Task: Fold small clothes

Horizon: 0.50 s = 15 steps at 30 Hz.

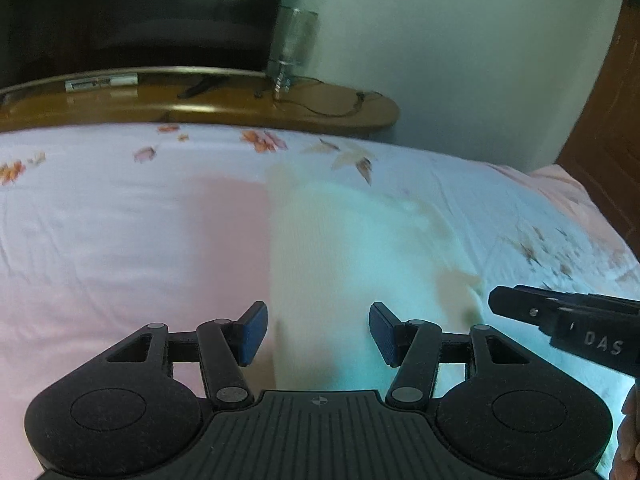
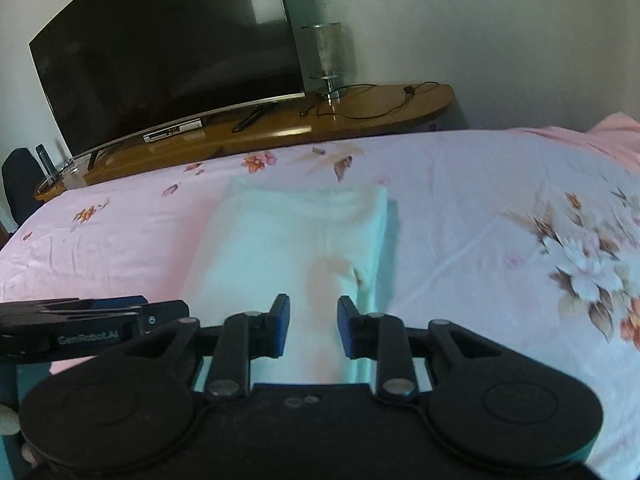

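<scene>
A small pale white garment [image 2: 296,236] lies flat on the pink floral bedsheet [image 2: 480,208], with a tan mark near its near end. It also shows in the left wrist view [image 1: 352,240], blurred. My left gripper [image 1: 318,332] is open, its blue pads [image 1: 252,334] astride the garment's near left part. My right gripper [image 2: 312,326] is open over the garment's near edge, with cloth showing between its pads [image 2: 280,324]. The right gripper's body [image 1: 568,320] shows at the right of the left wrist view, and the left gripper's body [image 2: 92,320] at the left of the right wrist view.
The bedsheet [image 1: 100,220] spreads wide around the garment. Beyond the bed stands a wooden TV bench [image 2: 360,114] with a large dark TV [image 2: 168,52], a glass lamp [image 2: 326,60], cables and a remote. A dark wooden door [image 1: 612,120] stands at the right.
</scene>
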Motion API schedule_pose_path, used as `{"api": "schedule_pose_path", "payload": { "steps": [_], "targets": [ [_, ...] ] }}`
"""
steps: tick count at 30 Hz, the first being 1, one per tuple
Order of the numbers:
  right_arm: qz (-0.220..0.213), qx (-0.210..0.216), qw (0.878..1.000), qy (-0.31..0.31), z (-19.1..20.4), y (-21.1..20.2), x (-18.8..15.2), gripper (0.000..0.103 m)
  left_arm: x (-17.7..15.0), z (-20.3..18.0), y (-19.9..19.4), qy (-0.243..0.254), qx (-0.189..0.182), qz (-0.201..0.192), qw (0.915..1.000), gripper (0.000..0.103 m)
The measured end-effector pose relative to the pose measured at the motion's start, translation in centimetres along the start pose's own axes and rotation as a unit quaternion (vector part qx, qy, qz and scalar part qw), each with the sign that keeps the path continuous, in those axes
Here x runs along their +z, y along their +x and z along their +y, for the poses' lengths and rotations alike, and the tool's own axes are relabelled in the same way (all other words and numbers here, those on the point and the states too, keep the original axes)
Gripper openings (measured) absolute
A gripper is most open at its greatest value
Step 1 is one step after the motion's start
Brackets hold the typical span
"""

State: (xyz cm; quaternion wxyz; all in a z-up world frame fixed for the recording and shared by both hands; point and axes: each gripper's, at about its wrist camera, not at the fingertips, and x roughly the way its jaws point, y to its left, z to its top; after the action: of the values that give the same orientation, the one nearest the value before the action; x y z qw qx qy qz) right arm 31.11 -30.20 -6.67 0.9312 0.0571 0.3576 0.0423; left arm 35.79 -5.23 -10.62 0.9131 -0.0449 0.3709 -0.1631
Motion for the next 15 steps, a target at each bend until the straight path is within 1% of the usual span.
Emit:
{"api": "schedule_pose_path", "payload": {
  "steps": [4,7,9,12,14,15],
  "targets": [
    [-0.004,-0.008,1.000,-0.029,1.2,3.1,2.3,0.026,2.1,0.3,2.3,0.007,0.014,-0.001,0.9999,0.056],
    [-0.005,-0.015,0.999,-0.036,1.6,5.5,3.6,0.025,3.1,0.9,4.5,-0.003,0.020,0.001,0.9998,0.056],
    [-0.006,-0.015,0.999,-0.039,1.7,6.7,4.1,0.025,3.3,0.8,6.0,0.001,0.024,0.006,0.9997,0.056],
    [-0.002,-0.028,0.998,-0.062,1.6,8.7,4.2,0.024,3.3,0.7,8.0,0.003,0.027,0.010,0.9996,0.056],
    [0.009,-0.039,0.997,-0.071,1.0,10.0,3.8,0.024,3.3,0.6,9.1,-0.004,0.018,0.018,0.9997,0.055],
    [0.017,-0.048,0.996,-0.079,0.7,10.7,3.4,0.021,3.2,0.6,9.5,-0.010,0.009,0.021,0.9997,0.055]
  ]
}}
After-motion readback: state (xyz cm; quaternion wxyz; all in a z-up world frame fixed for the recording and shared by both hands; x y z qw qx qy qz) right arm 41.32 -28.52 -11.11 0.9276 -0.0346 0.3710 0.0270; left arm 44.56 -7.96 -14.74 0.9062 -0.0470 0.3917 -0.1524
